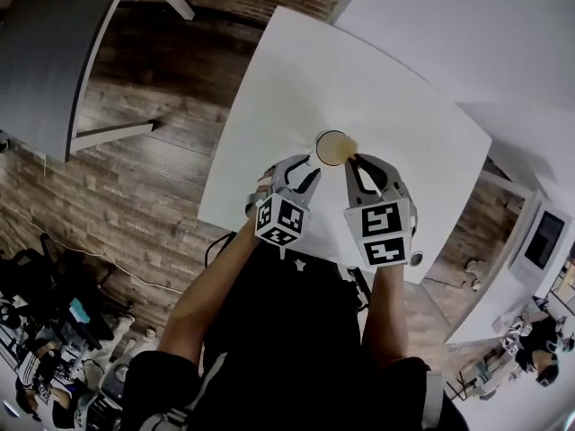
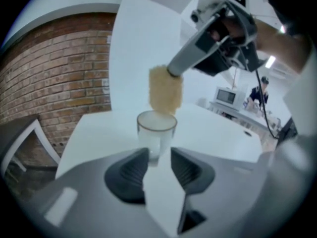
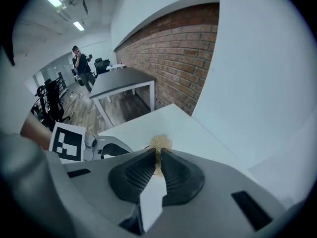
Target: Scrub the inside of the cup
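Note:
A clear glass cup [image 1: 329, 147] [image 2: 156, 132] stands upright on the white table [image 1: 296, 79]. My right gripper [image 1: 357, 162] [image 3: 158, 155] is shut on a tan sponge [image 2: 166, 89] [image 3: 160, 143], which hangs straight above the cup with its lower end at the rim. The sponge [image 1: 347, 151] shows at the cup's right edge in the head view. My left gripper [image 1: 308, 171] [image 2: 159, 152] stands open just in front of the cup, its pads apart and not pressing on the glass. The cup's base shows in the gap between its tips.
The table's near edge runs just below both grippers. A dark grey table [image 1: 54, 52] stands to the left over the wooden floor. A red brick wall [image 2: 54, 68] lies behind. A person [image 3: 81, 63] stands far off among office chairs.

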`<action>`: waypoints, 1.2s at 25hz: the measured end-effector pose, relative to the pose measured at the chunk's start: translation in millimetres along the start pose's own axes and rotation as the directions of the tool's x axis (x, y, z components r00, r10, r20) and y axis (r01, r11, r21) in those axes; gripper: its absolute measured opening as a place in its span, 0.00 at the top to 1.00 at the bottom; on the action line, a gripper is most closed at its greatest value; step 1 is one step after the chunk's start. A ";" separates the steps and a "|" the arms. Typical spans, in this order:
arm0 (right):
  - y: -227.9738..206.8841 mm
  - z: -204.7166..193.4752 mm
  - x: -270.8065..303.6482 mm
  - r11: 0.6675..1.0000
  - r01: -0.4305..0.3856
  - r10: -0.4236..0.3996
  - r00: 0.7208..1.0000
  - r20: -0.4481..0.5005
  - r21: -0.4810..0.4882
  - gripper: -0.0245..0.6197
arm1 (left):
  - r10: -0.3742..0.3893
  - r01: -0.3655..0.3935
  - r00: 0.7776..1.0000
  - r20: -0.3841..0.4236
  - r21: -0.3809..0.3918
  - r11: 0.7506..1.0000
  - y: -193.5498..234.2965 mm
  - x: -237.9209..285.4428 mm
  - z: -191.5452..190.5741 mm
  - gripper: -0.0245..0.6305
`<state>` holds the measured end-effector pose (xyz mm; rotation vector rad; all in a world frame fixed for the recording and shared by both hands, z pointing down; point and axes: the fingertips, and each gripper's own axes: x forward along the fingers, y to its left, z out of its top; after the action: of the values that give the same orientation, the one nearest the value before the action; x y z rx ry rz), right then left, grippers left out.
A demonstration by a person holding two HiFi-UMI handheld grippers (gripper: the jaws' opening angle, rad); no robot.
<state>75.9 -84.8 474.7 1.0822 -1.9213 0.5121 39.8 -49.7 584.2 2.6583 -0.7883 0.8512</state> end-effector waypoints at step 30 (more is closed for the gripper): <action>-0.6 -19.5 -159.8 0.882 -0.018 -0.334 0.682 0.651 0.471 0.91 | 0.131 -0.147 0.855 0.502 -0.009 0.989 -28.4 -153.3 165.8 0.96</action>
<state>127.9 6.7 352.7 1.9756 -2.3988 0.4715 27.9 -24.1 358.4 2.9140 -1.0991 0.1776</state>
